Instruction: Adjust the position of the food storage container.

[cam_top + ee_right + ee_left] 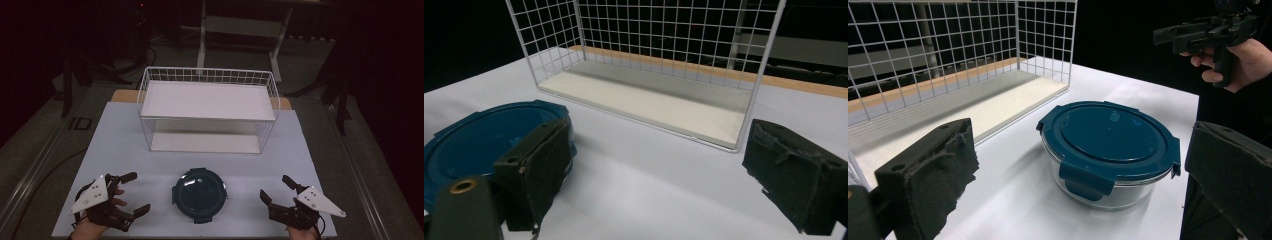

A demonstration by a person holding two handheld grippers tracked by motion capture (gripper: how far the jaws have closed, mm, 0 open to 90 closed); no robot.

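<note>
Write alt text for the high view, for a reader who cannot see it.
A round glass container with a dark blue clip-on lid sits near the front edge of a white table, between two hand-held grippers, the left gripper and the right gripper, both open and apart from it. Behind stands a white wire rack with two shelves.

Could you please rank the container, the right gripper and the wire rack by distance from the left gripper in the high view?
1. Container, just to the right of the left gripper.
2. Right gripper, beyond the container.
3. Wire rack, at the table's far side.
</note>
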